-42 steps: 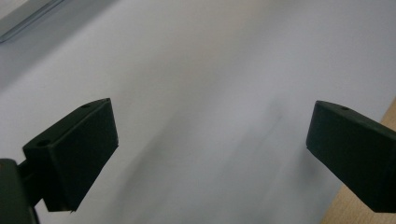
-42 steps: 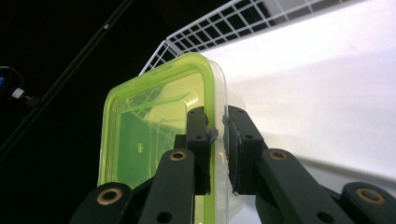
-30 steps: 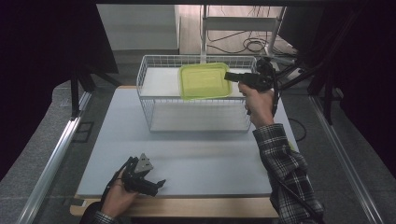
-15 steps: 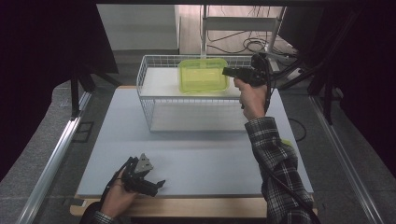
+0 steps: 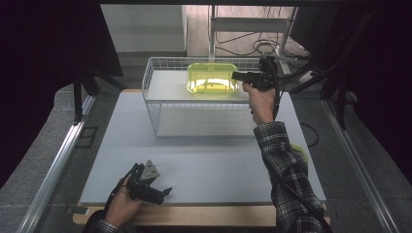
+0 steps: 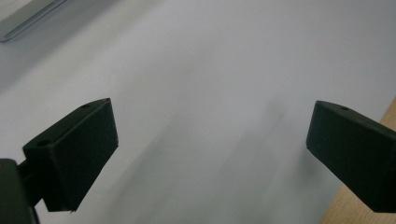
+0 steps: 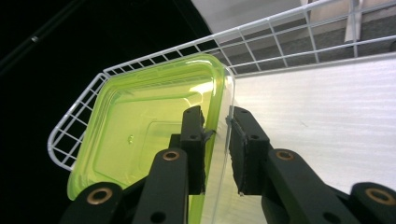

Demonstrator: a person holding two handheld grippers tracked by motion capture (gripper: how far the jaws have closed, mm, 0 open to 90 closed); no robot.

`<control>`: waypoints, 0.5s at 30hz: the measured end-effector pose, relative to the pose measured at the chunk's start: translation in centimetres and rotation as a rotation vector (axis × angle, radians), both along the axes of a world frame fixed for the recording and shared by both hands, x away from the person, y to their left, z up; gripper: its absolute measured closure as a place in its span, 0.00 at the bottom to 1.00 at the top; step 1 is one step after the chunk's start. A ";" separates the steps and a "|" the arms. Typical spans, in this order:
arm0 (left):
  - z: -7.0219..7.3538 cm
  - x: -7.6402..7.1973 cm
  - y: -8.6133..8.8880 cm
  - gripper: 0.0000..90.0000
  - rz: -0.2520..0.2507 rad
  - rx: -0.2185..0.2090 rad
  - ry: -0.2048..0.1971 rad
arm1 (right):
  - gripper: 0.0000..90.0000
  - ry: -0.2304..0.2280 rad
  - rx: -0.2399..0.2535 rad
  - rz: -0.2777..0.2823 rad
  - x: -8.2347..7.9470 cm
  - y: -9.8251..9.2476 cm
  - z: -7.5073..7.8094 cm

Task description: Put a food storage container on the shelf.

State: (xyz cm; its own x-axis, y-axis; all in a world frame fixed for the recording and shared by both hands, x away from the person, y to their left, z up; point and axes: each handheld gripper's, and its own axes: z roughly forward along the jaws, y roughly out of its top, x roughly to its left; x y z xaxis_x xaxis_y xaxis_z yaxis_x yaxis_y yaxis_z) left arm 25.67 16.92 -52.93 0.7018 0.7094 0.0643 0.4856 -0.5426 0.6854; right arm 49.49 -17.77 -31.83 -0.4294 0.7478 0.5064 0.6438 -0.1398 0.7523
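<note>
The right gripper (image 7: 217, 149) has the wall of a yellow-green container (image 7: 140, 135) between its jaws. One jaw sits inside the container and the other outside, with the rim running up through the narrow gap between them. The jaws have just been opening a little; the inner pad lies at the wall, while a thin slit shows between the wall and the outer pad, so a firm clamp cannot be confirmed.

In the high view the container (image 5: 212, 77) sits inside a white wire basket (image 5: 160, 104), at its far side, just ahead of the right gripper (image 5: 239, 75). The person's right hand (image 5: 260, 99) reaches over the basket's right end, with a checked sleeve (image 5: 286, 179) trailing back toward the near edge. In the right gripper view the basket's wire wall (image 7: 280, 32) curves around beyond the jaw tips, and its white floor (image 7: 327, 107) lies to the outer jaw's side.

The left gripper (image 6: 210, 154) stands with its jaws wide apart and nothing between them; bare table surface (image 6: 201, 84) lies beyond the tips. In the high view this gripper (image 5: 148, 184) rests low at the table's near edge, well apart from the basket.
</note>
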 end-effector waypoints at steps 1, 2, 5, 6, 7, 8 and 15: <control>0.0 0.0 0.0 0.02 0.001 0.001 0.000 | 0.84 -0.003 -0.008 -0.002 0.0 0.0 0.0; 0.0 0.0 0.0 0.02 0.001 0.001 0.000 | 0.83 -0.008 -0.031 -0.004 0.1 0.2 0.1; 0.0 0.0 0.0 0.02 0.000 0.002 0.000 | 0.82 -0.015 -0.055 -0.004 0.2 0.3 0.2; 0.0 0.0 0.0 0.02 0.000 0.004 -0.001 | 0.82 -0.019 -0.066 -0.005 0.3 0.4 0.2; 0.0 0.0 0.0 0.02 0.000 0.006 -0.002 | 0.82 -0.023 -0.078 -0.005 0.3 0.5 0.3; 0.0 0.0 0.0 0.02 0.000 0.006 -0.001 | 0.82 -0.027 -0.088 -0.005 0.4 0.6 0.3; 0.0 0.0 0.1 0.02 0.001 0.008 0.001 | 0.79 -0.024 -0.110 0.007 0.8 0.6 0.2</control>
